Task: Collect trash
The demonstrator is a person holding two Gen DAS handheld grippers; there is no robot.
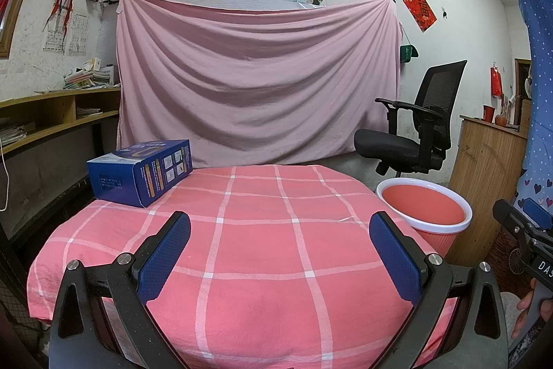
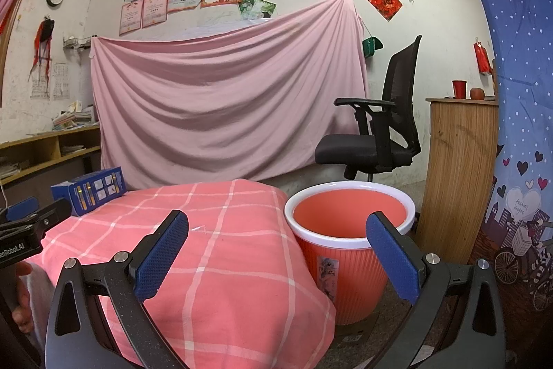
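Box [image 1: 140,173] looks light, thin card, crushable; grip its short sides. Both grippers [image 1: 280,253] [image 2: 276,253] gape, empty.

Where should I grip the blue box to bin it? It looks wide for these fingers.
Take the blue box across its narrow width, one finger on each long side, near the end that faces the left gripper. It lies flat at the table's far-left corner, short end forward, so that gripper, already open, probably suits best, coming straight in.
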